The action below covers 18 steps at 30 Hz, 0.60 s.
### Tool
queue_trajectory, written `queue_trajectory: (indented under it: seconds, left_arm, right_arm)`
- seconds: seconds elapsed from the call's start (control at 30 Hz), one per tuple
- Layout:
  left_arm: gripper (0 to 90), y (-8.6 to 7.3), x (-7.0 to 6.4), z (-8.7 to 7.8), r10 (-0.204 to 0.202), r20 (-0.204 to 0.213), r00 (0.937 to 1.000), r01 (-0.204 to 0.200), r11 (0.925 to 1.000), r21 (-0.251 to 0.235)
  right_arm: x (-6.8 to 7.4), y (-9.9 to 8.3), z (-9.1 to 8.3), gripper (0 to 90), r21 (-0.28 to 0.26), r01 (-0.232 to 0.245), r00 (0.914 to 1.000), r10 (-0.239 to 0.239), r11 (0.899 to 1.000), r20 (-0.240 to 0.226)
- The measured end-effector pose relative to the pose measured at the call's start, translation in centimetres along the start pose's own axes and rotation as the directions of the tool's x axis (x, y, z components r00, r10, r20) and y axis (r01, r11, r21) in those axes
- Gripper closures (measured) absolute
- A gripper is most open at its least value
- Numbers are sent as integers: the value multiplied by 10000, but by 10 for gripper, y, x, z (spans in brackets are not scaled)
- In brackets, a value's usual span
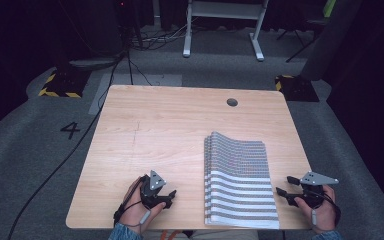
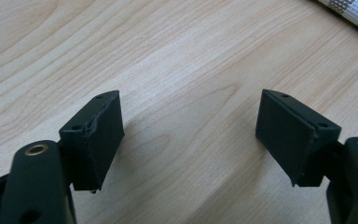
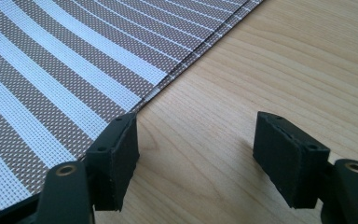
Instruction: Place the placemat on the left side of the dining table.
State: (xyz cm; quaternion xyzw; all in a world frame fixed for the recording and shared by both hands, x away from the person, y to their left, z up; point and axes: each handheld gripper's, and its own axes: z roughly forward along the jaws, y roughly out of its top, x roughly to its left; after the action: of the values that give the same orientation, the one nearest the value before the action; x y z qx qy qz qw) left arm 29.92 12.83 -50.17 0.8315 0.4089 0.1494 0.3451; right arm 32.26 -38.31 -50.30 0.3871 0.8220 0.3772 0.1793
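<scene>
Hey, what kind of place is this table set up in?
Probably a lab or recording studio: a wooden table on grey carpet with a floor number 4, hazard-striped stand bases, dark curtains, and a person holding the left gripper and right gripper.

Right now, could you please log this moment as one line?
left claw: open, over bare table | right claw: open, at mats' right edge | mats: stacked, flat, ungripped
</scene>
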Motion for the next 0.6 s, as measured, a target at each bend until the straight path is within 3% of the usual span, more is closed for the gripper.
queue_trajectory:
  seconds: [0.13, 0.33, 0.6]
  left_arm:
    - [305, 3, -1, -6, -193, 215, 9996, 184, 9990, 419]
    - [318, 20, -8, -22, 14, 433, 9991, -16, 10000, 50]
    - [336, 45, -21, -28, 7, 1258, 9921, 44, 9992, -404]
  right_arm:
    - [0, 0, 0, 304, -1, -19, 10000, 19, 10000, -14]
    - [0, 1, 1, 302, 16, 11, 10000, -11, 10000, -18]
    - [1, 1, 1, 305, 12, -43, 10000, 43, 10000, 51]
